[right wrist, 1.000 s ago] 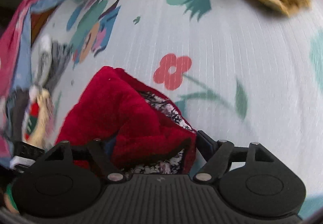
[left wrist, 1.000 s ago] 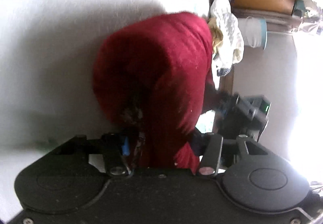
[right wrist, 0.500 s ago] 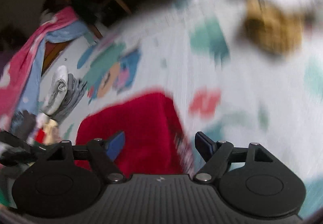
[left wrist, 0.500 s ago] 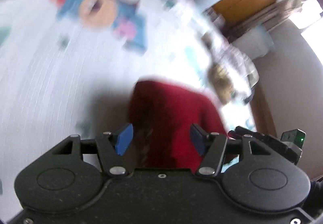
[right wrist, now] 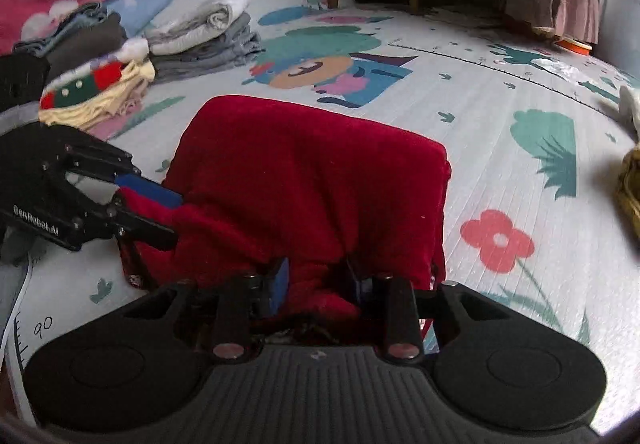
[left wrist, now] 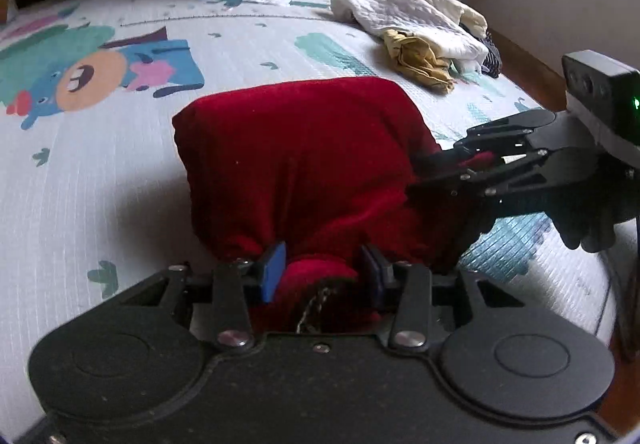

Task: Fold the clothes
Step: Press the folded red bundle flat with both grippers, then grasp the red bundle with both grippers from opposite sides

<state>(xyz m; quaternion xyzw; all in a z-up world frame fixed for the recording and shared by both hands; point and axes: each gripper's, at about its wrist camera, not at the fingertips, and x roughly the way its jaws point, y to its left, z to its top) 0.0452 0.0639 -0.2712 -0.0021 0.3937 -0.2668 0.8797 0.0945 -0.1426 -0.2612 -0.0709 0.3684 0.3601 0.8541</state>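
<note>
Folded stacks (right wrist: 200, 32) far left on play mat (left wrist: 120, 164). Left tongs (left wrist: 320, 272) clamped on near edge of red garment (left wrist: 300, 156); garment bunched on mat between both tongs. Right tongs (right wrist: 318, 280) likewise closed on same red cloth. Unfolded white and yellow pile (left wrist: 424, 36) far right.

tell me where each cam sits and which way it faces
Left wrist: sits on the left gripper, looks across the mat at an unfolded pile; right gripper enters from the right.
Right wrist: sits on the right gripper, faces folded stacks; left gripper enters from the left.
Shared: the red garment, pinched by both grippers.
</note>
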